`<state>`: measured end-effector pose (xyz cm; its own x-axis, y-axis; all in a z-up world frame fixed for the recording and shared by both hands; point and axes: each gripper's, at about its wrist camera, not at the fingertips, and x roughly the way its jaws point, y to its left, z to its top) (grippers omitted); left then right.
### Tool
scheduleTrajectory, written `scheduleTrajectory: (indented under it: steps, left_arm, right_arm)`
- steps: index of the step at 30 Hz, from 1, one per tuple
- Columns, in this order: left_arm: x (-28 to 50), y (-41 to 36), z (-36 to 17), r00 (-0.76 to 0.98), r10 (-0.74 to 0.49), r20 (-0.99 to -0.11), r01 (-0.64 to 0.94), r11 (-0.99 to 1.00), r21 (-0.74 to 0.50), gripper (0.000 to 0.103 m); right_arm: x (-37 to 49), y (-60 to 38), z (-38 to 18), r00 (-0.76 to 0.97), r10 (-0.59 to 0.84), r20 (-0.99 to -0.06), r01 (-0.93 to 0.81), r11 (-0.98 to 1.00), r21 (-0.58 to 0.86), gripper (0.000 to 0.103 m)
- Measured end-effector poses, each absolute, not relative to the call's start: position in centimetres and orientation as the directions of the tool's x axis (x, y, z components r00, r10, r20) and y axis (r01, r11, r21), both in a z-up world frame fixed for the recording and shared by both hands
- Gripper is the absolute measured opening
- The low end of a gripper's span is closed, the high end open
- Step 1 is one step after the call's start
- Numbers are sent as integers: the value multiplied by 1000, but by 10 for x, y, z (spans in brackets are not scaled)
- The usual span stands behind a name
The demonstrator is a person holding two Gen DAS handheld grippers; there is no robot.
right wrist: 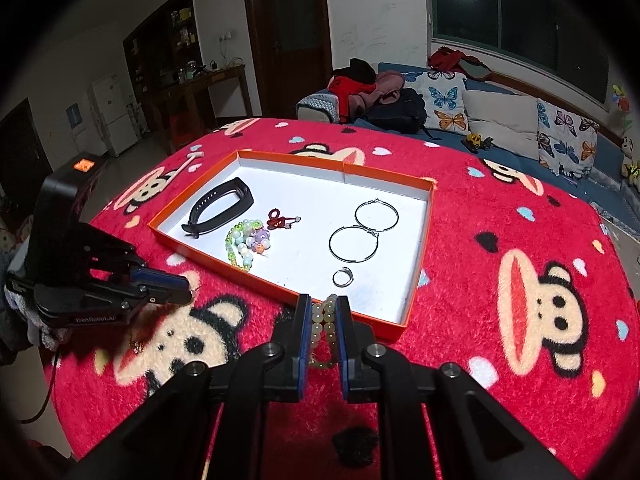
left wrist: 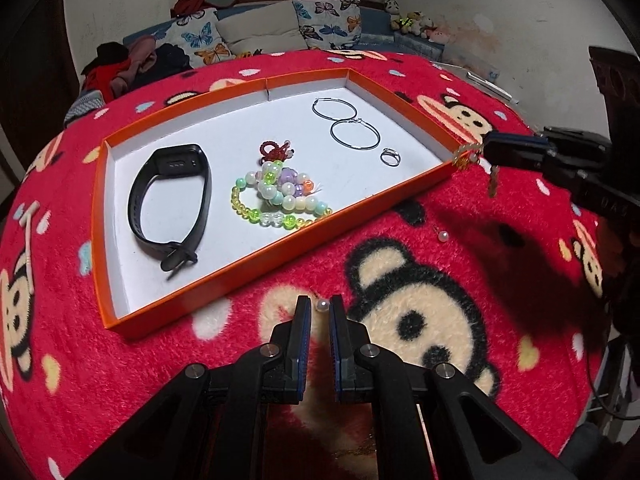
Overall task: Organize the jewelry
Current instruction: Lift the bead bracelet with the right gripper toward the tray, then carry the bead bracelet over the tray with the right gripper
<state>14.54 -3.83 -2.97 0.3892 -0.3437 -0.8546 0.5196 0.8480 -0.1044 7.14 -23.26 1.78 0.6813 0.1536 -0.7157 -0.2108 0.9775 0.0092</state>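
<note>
We hold a pale bead bracelet pinched between the narrow jaws of our right gripper, just short of the near rim of the orange tray. Our left gripper stands almost closed over the red blanket, with a small pearl earring at its fingertips; whether the pads press on it we cannot tell. A second pearl lies loose on the fleece, well apart. The bracelet looks light and limp (likely beads on a cord), so it will sag and swing; a grip across two strands suits it. The pearl is tiny, smooth and round, likely to slip or sink into the pile; we judge the best hold is square across its middle.
</note>
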Motion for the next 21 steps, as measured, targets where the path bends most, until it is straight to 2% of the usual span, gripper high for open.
scheduleTrajectory:
  steps: [6, 21]
  left_arm:
    - [154, -39, -31, 335, -348, -875, 511, 848, -142, 12]
    - [165, -46, -32, 309, -319, -896, 491, 860, -137, 12]
  right_arm:
    - [73, -233, 14, 676, 164, -719, -215, 976, 20, 13]
    - [73, -233, 7, 671, 181, -719, -227, 973, 33, 13]
